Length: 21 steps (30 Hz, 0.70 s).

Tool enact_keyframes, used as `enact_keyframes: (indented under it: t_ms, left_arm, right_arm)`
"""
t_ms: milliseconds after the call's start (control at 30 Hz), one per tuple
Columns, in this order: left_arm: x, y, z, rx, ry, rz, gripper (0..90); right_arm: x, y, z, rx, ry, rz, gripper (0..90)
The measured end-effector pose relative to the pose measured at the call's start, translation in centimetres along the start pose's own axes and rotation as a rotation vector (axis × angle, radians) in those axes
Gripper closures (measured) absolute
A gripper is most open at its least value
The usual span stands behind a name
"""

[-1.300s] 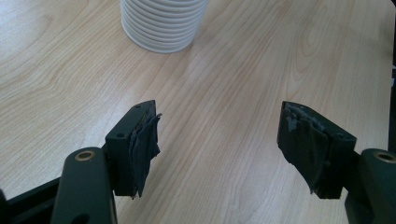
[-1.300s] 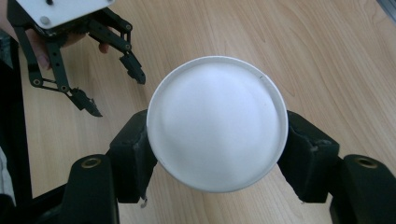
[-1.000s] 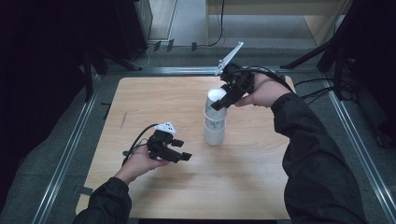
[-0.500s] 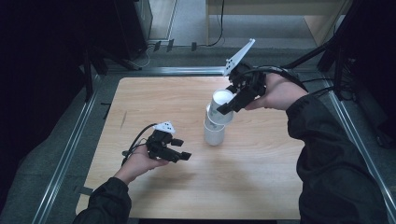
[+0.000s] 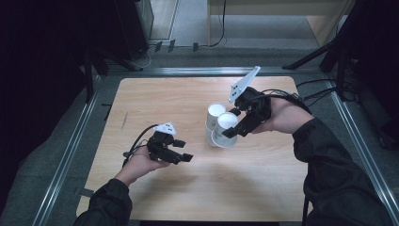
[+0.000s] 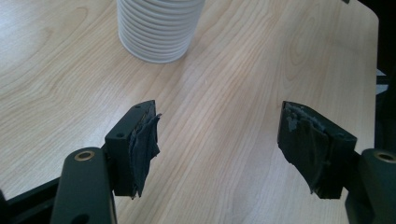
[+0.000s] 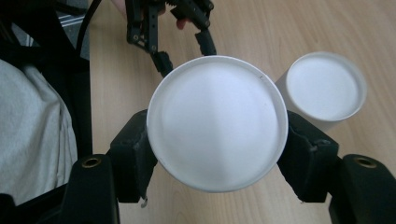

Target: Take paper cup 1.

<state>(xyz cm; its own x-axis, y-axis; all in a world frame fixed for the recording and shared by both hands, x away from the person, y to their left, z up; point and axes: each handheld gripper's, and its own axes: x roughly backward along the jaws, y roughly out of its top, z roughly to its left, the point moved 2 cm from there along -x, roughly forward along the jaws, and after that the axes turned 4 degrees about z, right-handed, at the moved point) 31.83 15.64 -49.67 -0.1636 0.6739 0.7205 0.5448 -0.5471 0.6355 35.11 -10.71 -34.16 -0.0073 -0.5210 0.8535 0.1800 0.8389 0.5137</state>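
Presently, my right claw pinches one white ribbed paper cup, clear of the white stack of nested cups; left claw spread, idle over the pale wooden worktop.

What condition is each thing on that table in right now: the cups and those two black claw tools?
Held cup: upside down, clamped, lifted off the stack.
Cup stack: upside down, standing on the table.
Right gripper: shut on the held cup.
Left gripper: open, nothing between its jaws.
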Motion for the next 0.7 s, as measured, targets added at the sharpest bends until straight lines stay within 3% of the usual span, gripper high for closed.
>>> enact_keyframes:
  t_ms: [267,367,433,700]
  left_arm:
    - [0.1,0.2,-0.4,-0.021,-0.03,-0.032,23.0]
    - [0.2,0.2,-0.7,-0.04,-0.089,-0.036,22.2]
    - [0.2,0.3,-0.9,-0.059,-0.104,-0.046,19.5]
    - [0.0,0.3,-1.1,-0.087,-0.099,-0.053,19.0]
  right_arm:
    - [-2.2,-2.1,0.6,-0.017,0.03,-0.04,34.6]
    - [-3.2,-2.9,0.8,-0.022,0.044,-0.057,34.6]
    - [-4.0,-3.5,0.9,-0.014,0.063,-0.062,34.6]
    - [-6.5,-5.1,0.9,-0.028,0.088,-0.115,34.6]
